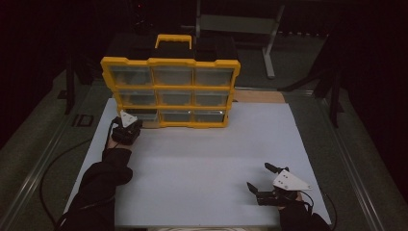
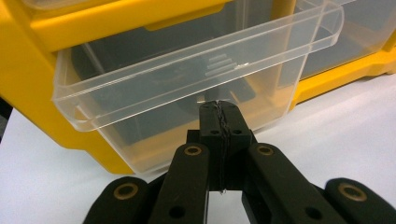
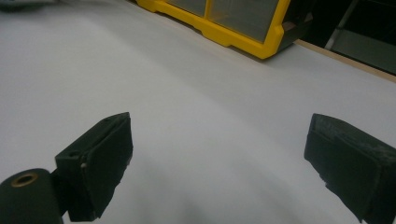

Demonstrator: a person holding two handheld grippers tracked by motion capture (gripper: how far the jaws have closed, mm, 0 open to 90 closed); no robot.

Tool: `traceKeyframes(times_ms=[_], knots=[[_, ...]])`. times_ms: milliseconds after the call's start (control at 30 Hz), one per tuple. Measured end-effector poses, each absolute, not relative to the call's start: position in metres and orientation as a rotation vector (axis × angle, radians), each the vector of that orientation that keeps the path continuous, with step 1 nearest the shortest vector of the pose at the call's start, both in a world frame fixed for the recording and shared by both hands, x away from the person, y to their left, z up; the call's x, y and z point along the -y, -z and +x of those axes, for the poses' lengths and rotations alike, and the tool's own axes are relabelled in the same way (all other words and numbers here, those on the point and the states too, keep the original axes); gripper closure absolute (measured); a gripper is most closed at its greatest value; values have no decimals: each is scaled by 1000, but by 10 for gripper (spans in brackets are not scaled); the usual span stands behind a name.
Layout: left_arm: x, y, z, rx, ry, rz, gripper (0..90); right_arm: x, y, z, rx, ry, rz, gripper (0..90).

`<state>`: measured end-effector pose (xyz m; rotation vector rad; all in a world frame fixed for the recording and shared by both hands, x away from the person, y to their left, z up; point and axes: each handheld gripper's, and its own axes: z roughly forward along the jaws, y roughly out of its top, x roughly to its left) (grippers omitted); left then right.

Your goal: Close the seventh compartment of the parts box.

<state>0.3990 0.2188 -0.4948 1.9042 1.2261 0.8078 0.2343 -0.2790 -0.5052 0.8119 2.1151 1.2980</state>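
I have the left gripper (image 2: 220, 122) pinched shut at the clear drawer (image 2: 187, 88) — bottom-left of the yellow organizer (image 1: 171, 62), partly out, apparently empty. Right gripper (image 3: 219, 163) waits wide on the white board (image 1: 207, 159).

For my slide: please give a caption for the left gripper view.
Shut left gripper at the front of a pulled-out clear drawer.
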Motion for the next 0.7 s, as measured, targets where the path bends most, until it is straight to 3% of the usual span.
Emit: traceKeyframes(times_ms=[700], knots=[[-217, 497, 412, -1237, -804, 1896, 898, 280, 505, 234, -2113, -1294, 809, 83]])
